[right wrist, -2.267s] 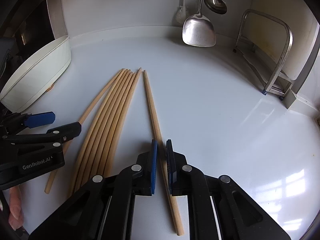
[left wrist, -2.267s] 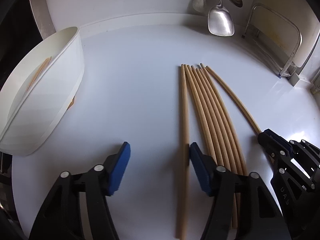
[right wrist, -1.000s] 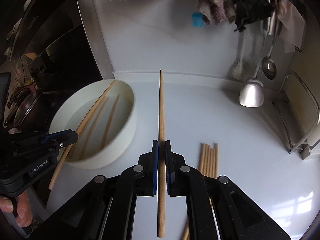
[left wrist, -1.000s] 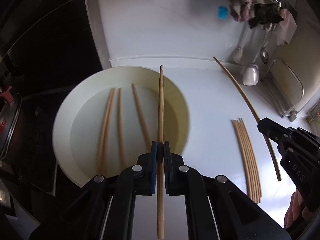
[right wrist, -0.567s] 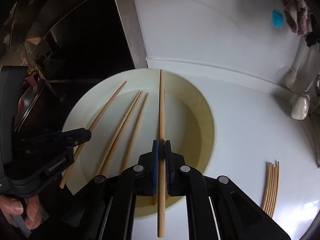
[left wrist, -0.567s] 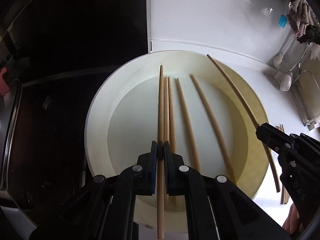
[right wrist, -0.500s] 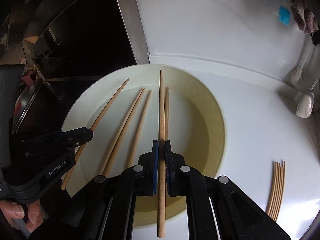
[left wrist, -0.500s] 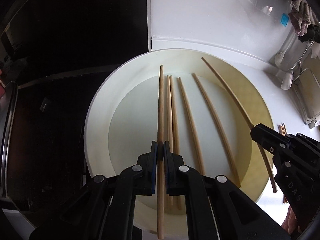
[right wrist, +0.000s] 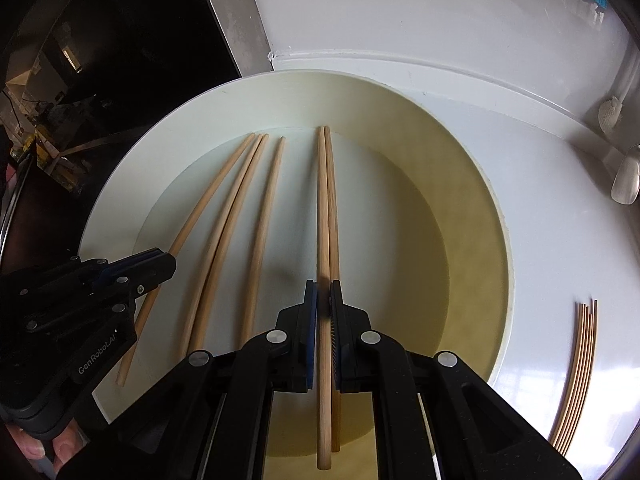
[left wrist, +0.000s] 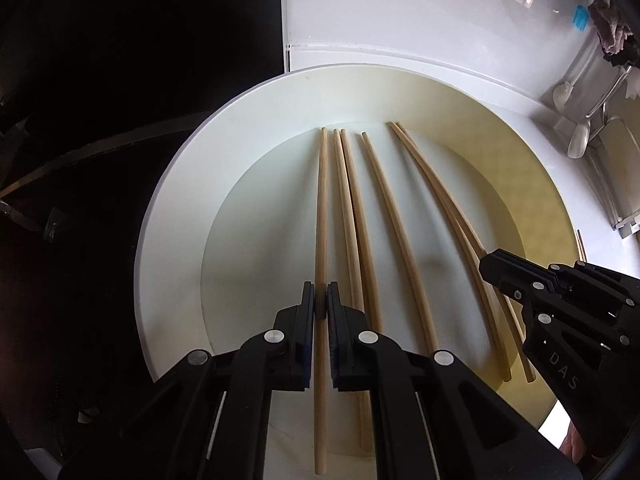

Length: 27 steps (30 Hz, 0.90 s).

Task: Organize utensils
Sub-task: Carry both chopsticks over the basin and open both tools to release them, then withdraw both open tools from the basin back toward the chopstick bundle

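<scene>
Both tongs are clamped shut on a chopstick each. The left gripper (left wrist: 321, 307) pinches one stick (left wrist: 321, 216) around its middle, tip pointing away over the bowl (left wrist: 172, 216). The right gripper (right wrist: 323, 304) grips another stick (right wrist: 321, 208) the same way, right beside one lying in the bowl (right wrist: 333, 216). Both hang low over the big white bowl, where more loose sticks (left wrist: 384, 216) lie on the bottom, roughly parallel. Off to the right on the white counter (right wrist: 560, 200) there's a bundle (right wrist: 576, 376) of sticks. A spatula (left wrist: 579, 138) hangs on the back wall.
</scene>
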Motion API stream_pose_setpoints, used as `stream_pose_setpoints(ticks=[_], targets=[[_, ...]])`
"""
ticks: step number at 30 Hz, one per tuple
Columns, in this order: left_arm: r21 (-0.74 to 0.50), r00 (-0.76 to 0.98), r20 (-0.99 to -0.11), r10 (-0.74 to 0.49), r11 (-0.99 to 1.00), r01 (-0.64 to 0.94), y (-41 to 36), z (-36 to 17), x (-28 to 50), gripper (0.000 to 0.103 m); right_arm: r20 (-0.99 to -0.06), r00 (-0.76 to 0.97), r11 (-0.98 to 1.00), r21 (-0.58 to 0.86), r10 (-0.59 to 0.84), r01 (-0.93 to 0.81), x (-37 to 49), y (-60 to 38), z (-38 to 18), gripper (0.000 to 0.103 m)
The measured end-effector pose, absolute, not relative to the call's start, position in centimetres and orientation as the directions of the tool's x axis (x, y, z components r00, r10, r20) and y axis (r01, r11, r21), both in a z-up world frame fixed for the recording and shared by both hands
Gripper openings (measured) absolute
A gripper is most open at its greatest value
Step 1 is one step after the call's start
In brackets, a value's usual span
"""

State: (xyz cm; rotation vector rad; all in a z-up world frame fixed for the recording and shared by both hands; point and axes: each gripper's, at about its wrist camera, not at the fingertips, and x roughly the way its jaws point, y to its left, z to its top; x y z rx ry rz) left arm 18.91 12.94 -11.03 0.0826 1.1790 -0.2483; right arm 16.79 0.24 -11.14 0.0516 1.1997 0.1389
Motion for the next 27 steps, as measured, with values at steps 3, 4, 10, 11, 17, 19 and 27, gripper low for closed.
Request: stream_pose_setpoints(ticks=[3, 4, 10, 11, 17, 19, 27], targets=[[-0.072, 0.35, -0.924, -0.151, 0.971, 0.23, 13.1, -11.3, 19.0, 0.007, -0.927, 0.351, 0.991, 0.111, 0.133, -0.081, 16.8, 0.4, -11.2, 0.006], [-0.073, 0.35, -0.925, -0.152, 0.971, 0.228, 13.1, -11.4, 19.0, 0.007, -0.927, 0.35, 0.99, 0.112, 0.133, -0.081, 16.8, 0.4, -11.3, 0.006], [-0.068, 0.376, -0.915, -0.149, 0.973, 0.221, 13.4, -10.6, 18.8, 0.035, -0.927, 0.352, 0.991, 0.109, 0.13, -0.078, 16.9, 0.3, -11.2, 0.012], [-0.067, 0.384, -0.911, -0.149, 0.974, 0.218, 13.5, -10.3, 18.7, 0.041, -0.925, 0.358, 0.991, 0.106, 0.127, -0.078, 17.0, 0.4, -11.2, 0.014], [-0.067, 0.416, -0.898, -0.141, 0.98, 0.186, 14.4, -9.1, 18.4, 0.056, -0.912, 0.391, 0.992, 0.104, 0.125, -0.073, 16.3, -0.2, -10.0, 0.021], [-0.063, 0.425, -0.895, -0.135, 0.982, 0.18, 14.7, -8.7, 18.1, 0.059, -0.907, 0.4, 0.992, 0.108, 0.128, -0.071, 15.8, -0.4, -9.6, 0.021], [-0.046, 0.465, -0.878, -0.116, 0.986, 0.158, 15.1, -6.5, 16.0, 0.067, -0.889, 0.434, 0.989, 0.124, 0.145, -0.075, 13.1, -0.9, -7.7, 0.027]])
